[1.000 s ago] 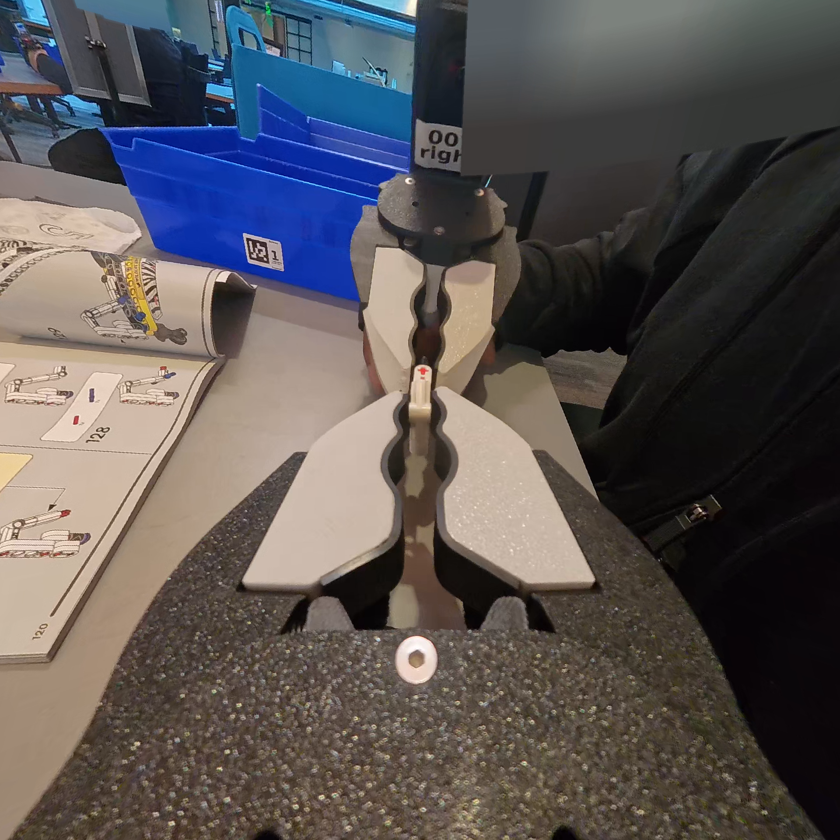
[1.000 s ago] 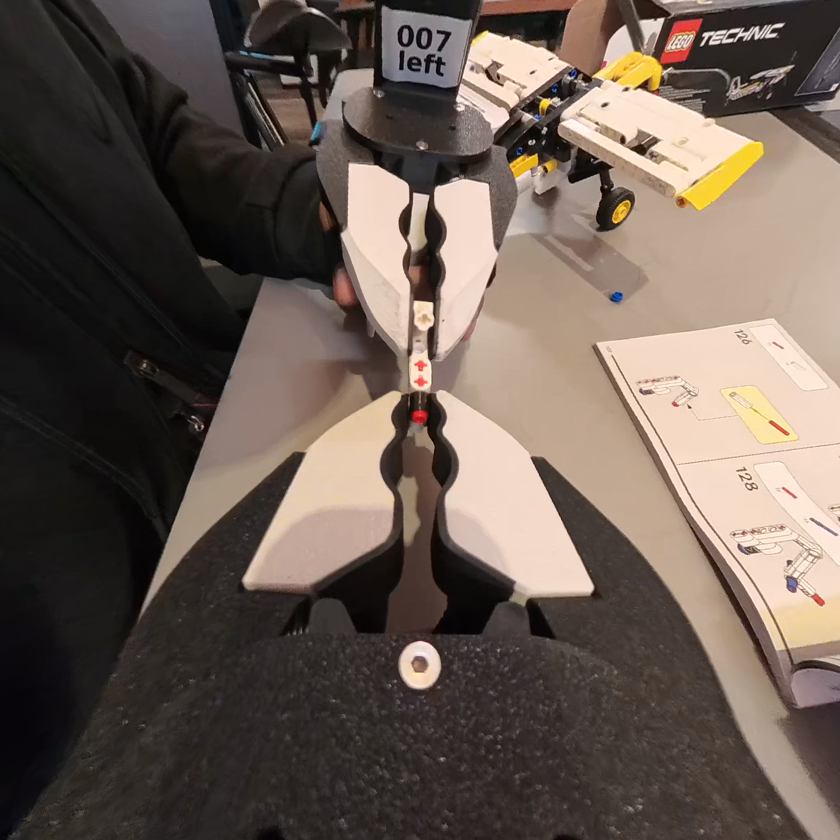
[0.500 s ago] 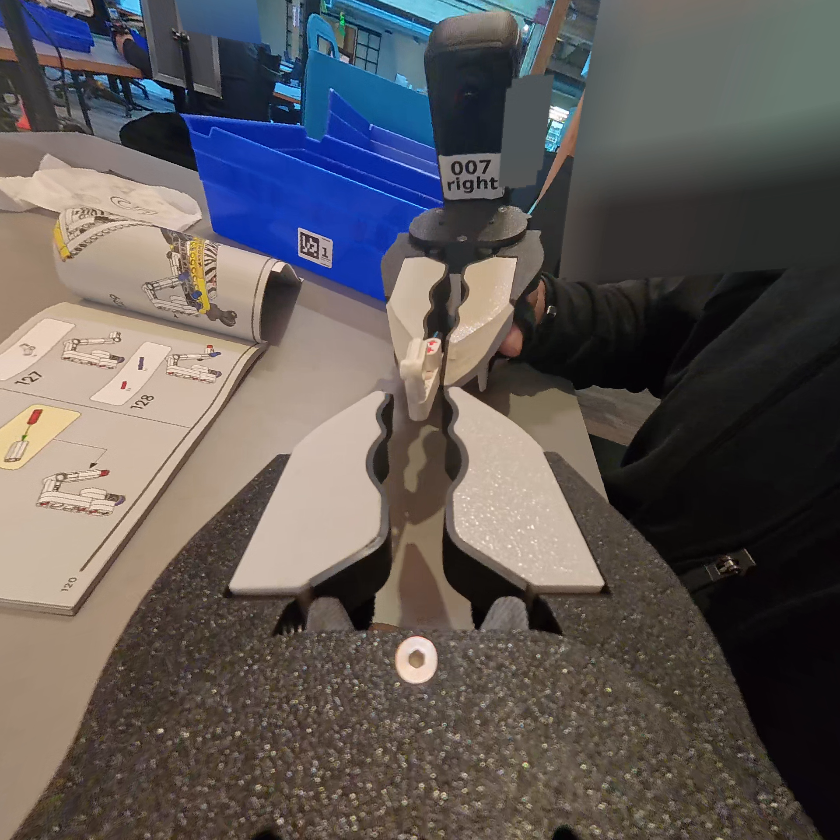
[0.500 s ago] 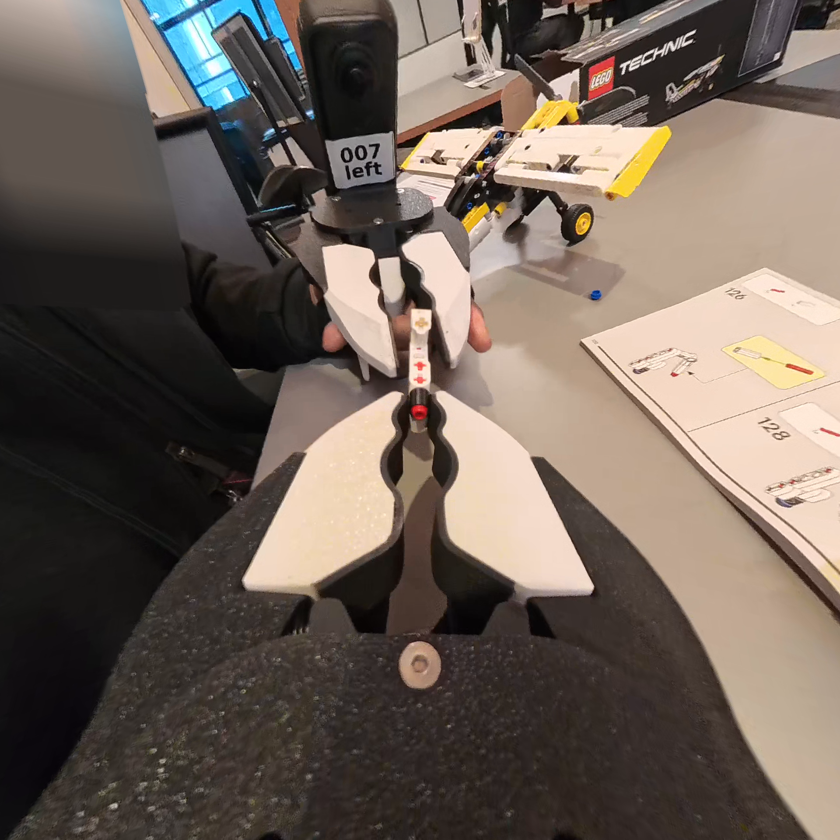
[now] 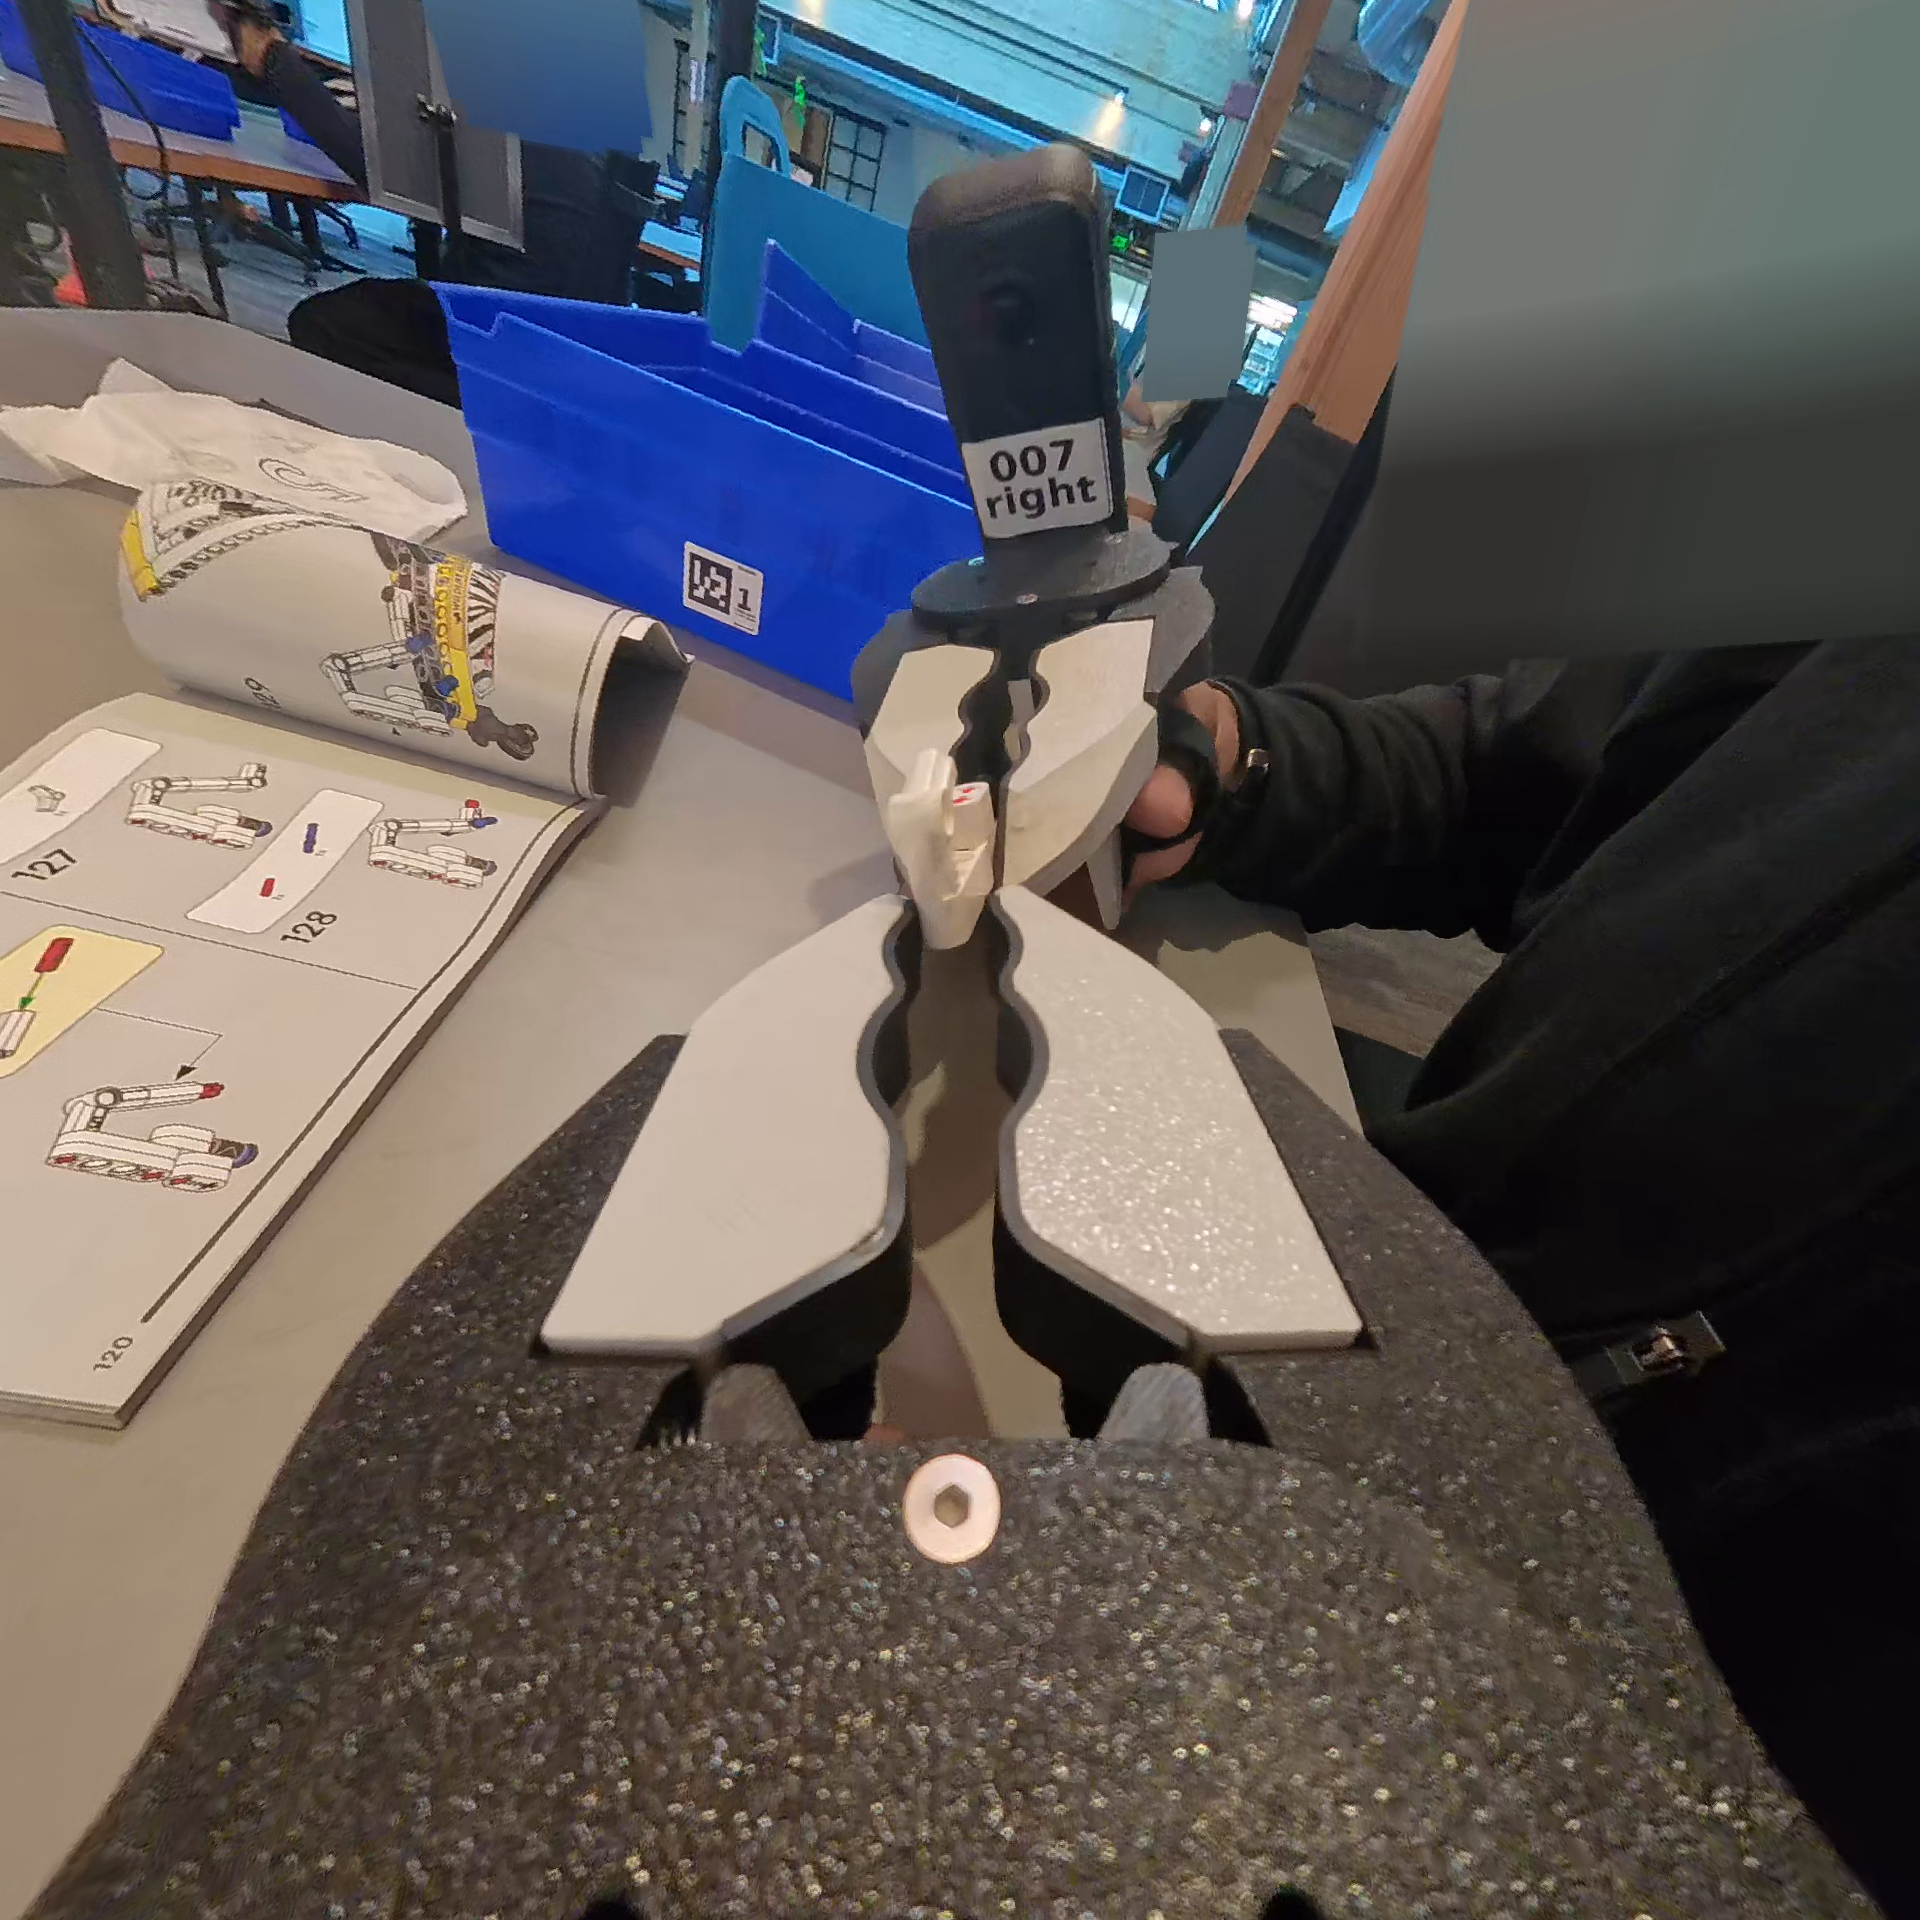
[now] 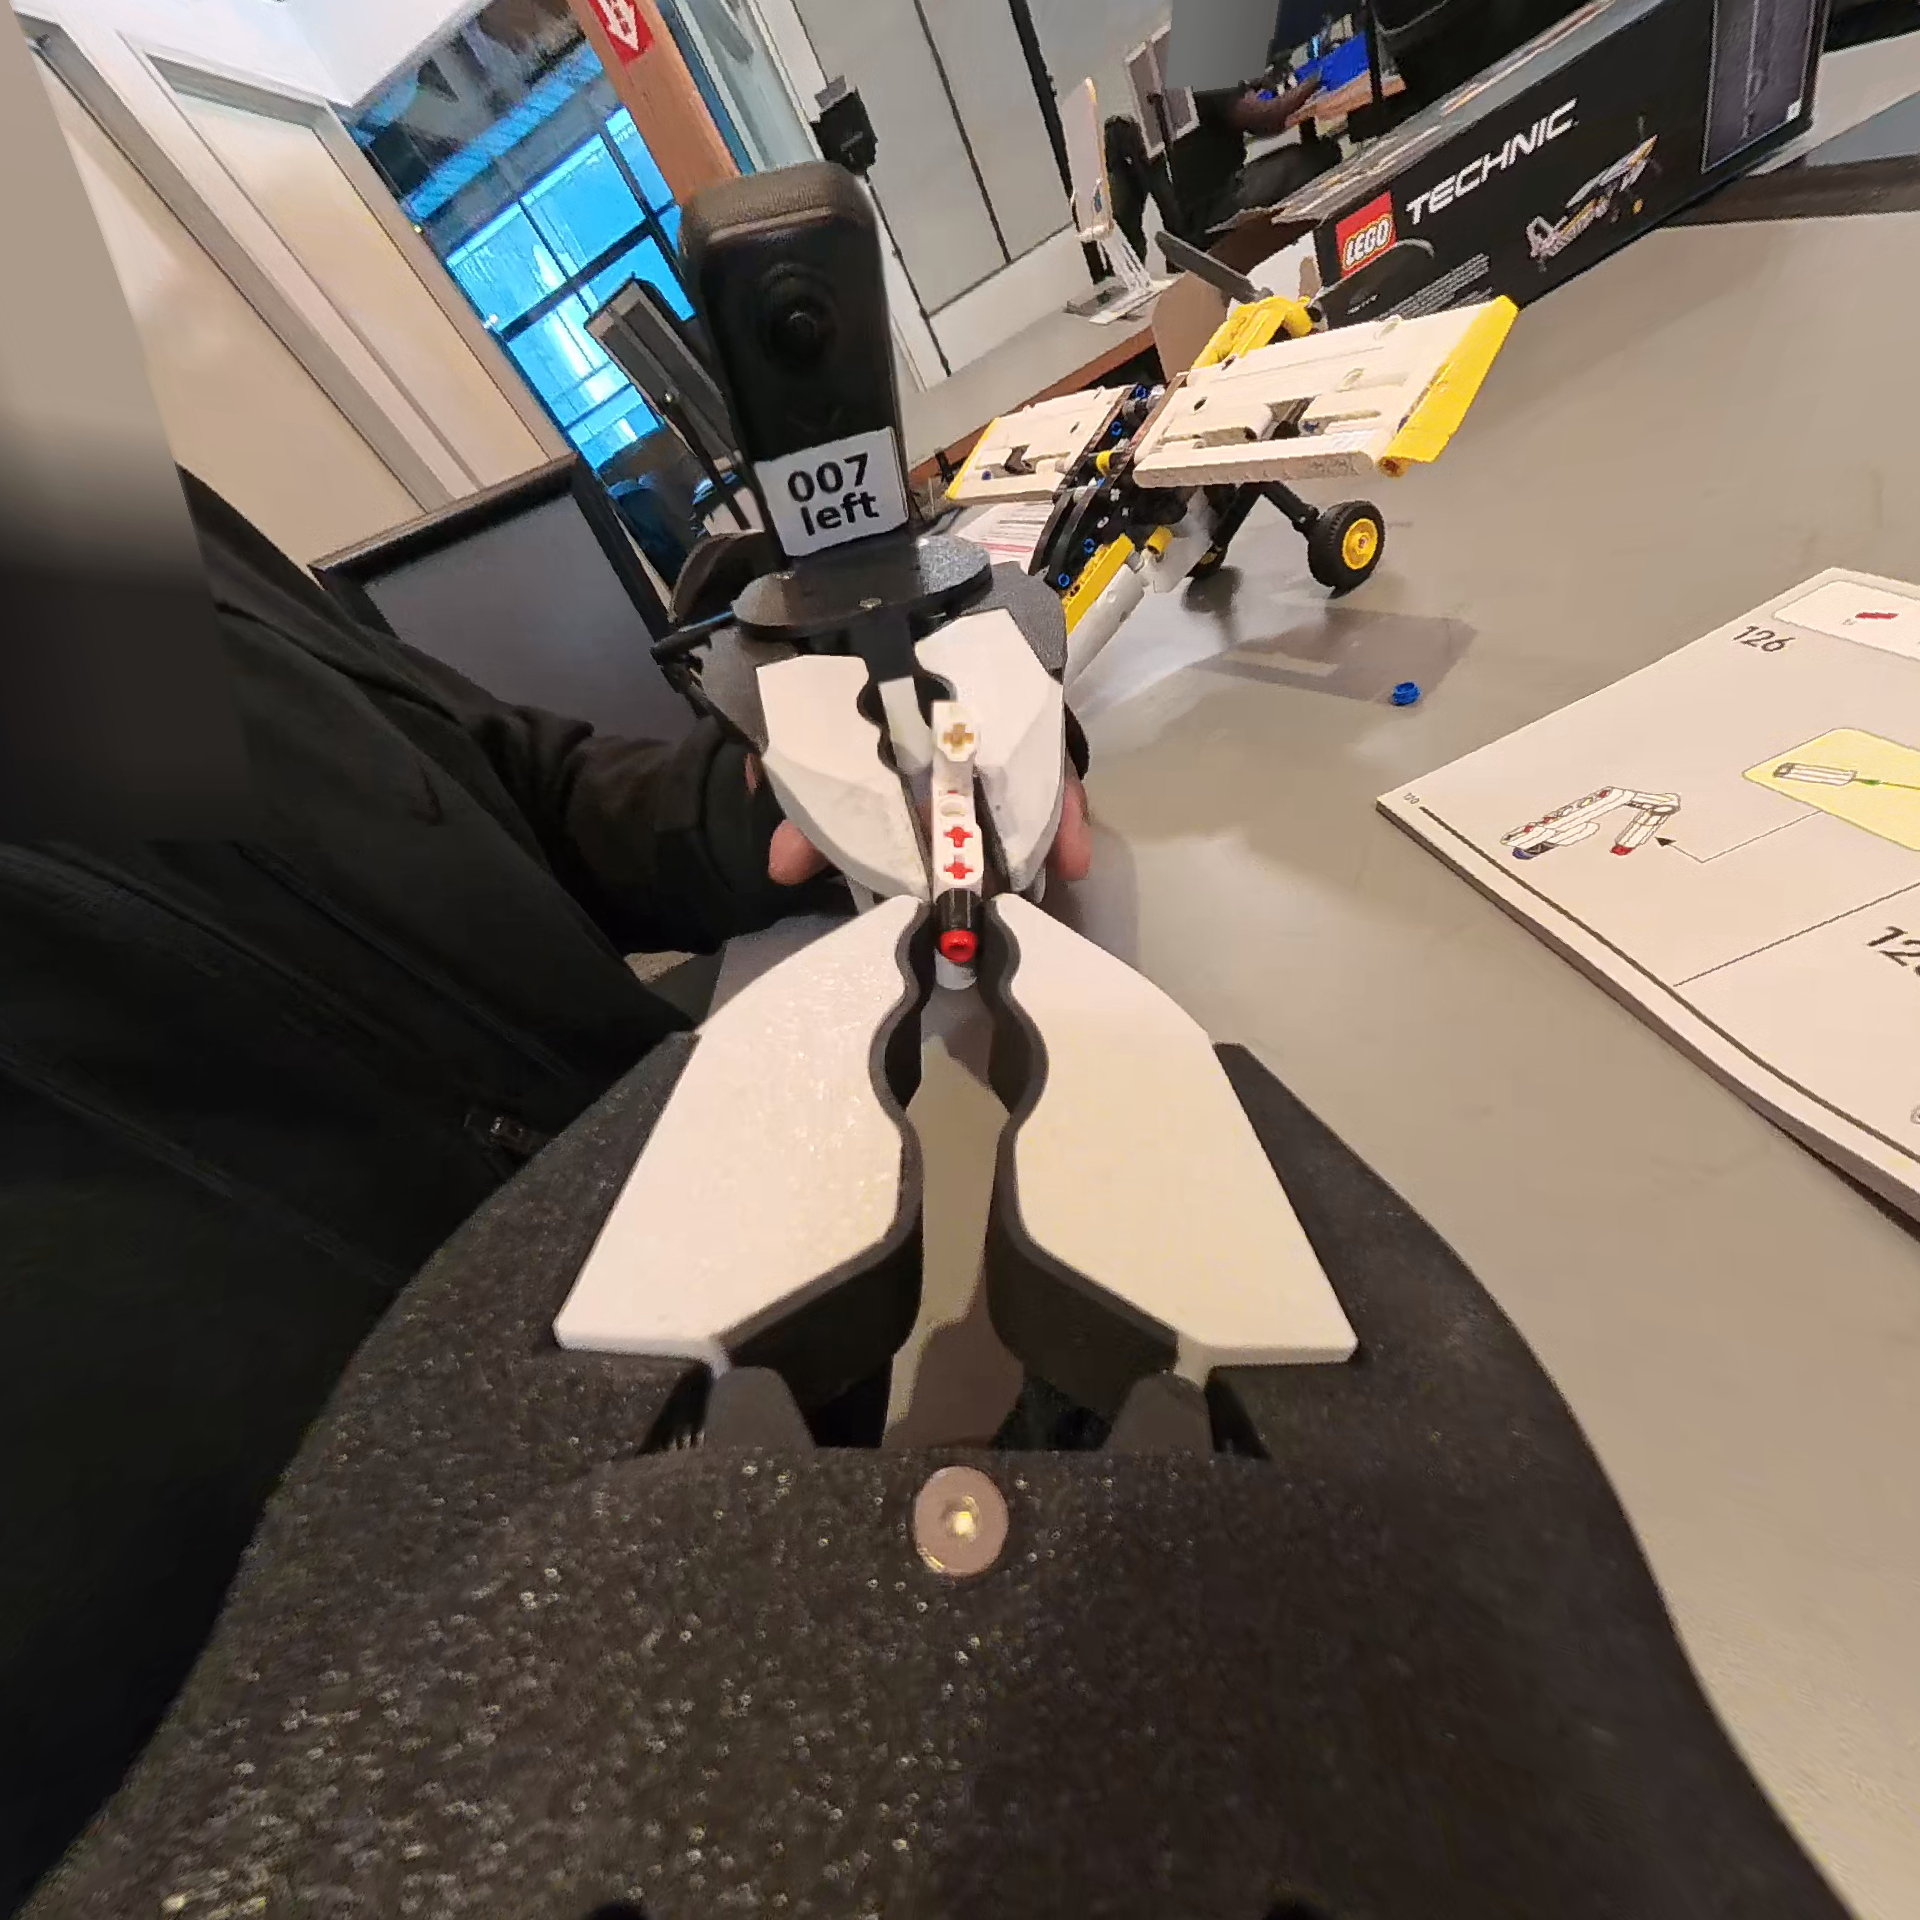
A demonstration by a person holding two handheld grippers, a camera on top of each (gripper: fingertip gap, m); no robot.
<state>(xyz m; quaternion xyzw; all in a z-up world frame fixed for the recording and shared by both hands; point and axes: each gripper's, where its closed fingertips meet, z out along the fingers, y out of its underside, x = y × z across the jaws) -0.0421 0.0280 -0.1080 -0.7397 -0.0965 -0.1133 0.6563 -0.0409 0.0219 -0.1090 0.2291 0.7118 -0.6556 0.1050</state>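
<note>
My right gripper [image 6: 958, 920] is shut on a small white beam assembly [image 6: 956, 821] with red cross pins, gripping its black and red pin end [image 6: 956, 940]. It holds the piece above the grey table [image 6: 1455, 1195]. The assembly reaches forward to my left gripper [image 5: 951, 914], which faces it tip to tip. In the left wrist view the white piece [image 5: 940, 842] hangs tilted from the right gripper's fingers [image 5: 1081, 748]. Its lower end dips between my left fingertips [image 5: 831, 997], with thin dark gaps showing on both sides. The left pads do not press on it.
An open instruction booklet [image 5: 208, 987] [image 6: 1714, 831] lies on the table. A blue bin [image 5: 644, 488] and a crumpled white bag [image 5: 208, 447] stand behind it. A white and yellow model plane [image 6: 1247, 436], a dark box [image 6: 1558, 187] and a small blue piece [image 6: 1404, 693] lie farther off. A person's dark sleeve [image 5: 1455, 790] is close by. Left and right tips are no more than a few centimetres apart.
My left jaws let go of the white piece's end, opened wide, then narrowed around it again. Both grippers tilted upward. The right gripper kept its hold throughout.
</note>
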